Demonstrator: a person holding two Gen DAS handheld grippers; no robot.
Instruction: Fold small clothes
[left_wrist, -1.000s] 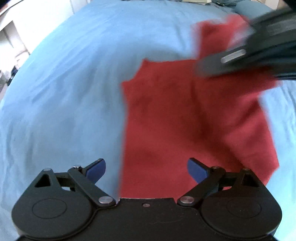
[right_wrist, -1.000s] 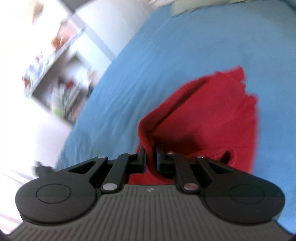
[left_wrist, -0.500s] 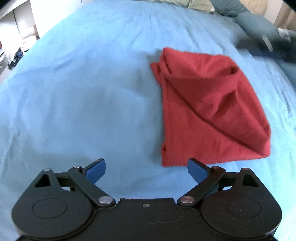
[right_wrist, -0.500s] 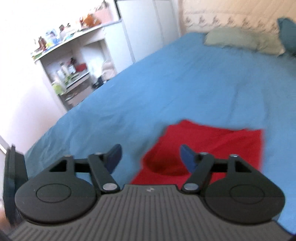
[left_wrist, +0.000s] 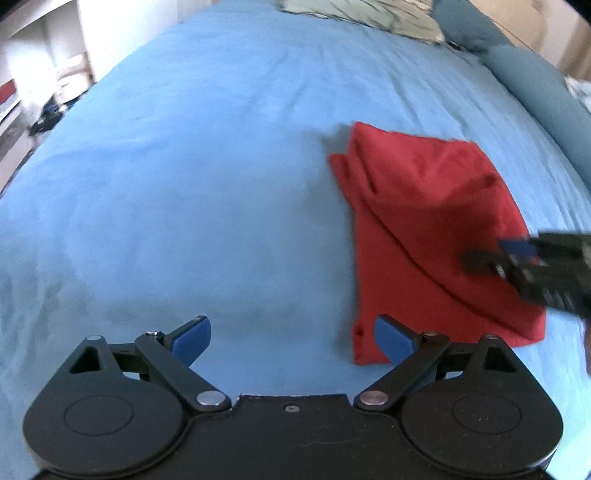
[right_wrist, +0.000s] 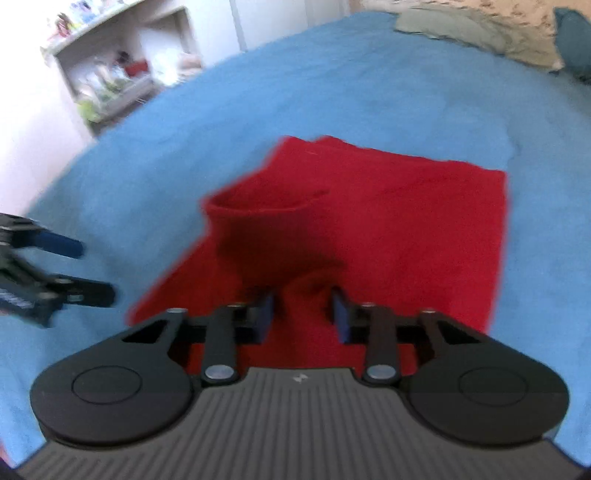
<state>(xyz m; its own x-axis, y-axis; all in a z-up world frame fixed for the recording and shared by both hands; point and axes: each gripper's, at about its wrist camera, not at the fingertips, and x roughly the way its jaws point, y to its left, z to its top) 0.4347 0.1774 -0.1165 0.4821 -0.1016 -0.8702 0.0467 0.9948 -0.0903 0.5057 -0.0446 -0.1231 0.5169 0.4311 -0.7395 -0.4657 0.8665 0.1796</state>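
A small red garment lies folded over on the blue bedsheet. It also shows in the right wrist view, with a raised loose fold near its left side. My left gripper is open and empty, just in front of the garment's near left corner. My right gripper is open over the garment's near edge, with nothing between its jaws. It shows from the side in the left wrist view, over the garment's right part. The left gripper shows at the left edge of the right wrist view.
Pillows and a dark blue cushion lie at the head of the bed. A white shelf unit with small items stands beyond the bed's left edge.
My right gripper let go of the red cloth, opened, and came down over the garment's near edge. The garment went from spread out to folded over. My left gripper drew back, still open.
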